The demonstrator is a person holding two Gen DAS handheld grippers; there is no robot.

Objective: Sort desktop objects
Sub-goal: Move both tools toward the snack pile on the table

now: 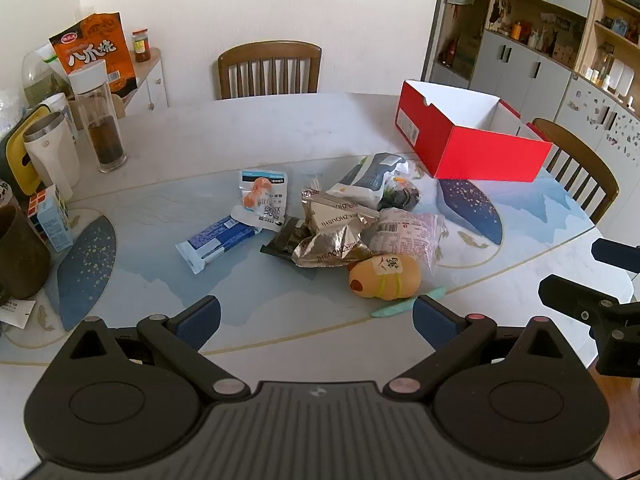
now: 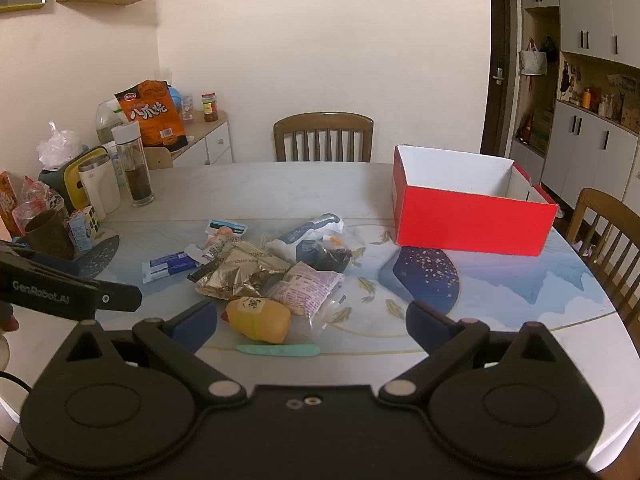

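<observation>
A pile of snack packets lies mid-table: a silver foil bag point(image 1: 334, 232) point(image 2: 240, 272), a pink packet point(image 1: 406, 232) point(image 2: 306, 288), a blue wrapper point(image 1: 218, 242) point(image 2: 168, 265), a yellow squeeze toy point(image 1: 384, 278) point(image 2: 258, 317) and a teal stick point(image 1: 406, 306) point(image 2: 278, 350). An open, empty red box point(image 1: 472, 144) point(image 2: 472, 216) stands at the far right. My left gripper point(image 1: 316, 318) is open and empty, hovering near the pile's front. My right gripper point(image 2: 310, 322) is open and empty, just behind the yellow toy.
Cups, a glass bottle point(image 1: 100, 120) point(image 2: 134, 164), a Rubik's cube point(image 1: 44, 204) and an orange snack bag point(image 1: 96, 50) crowd the table's left side. Wooden chairs stand at the far side point(image 1: 270, 68) and at the right point(image 2: 608, 236). Cabinets line the right wall.
</observation>
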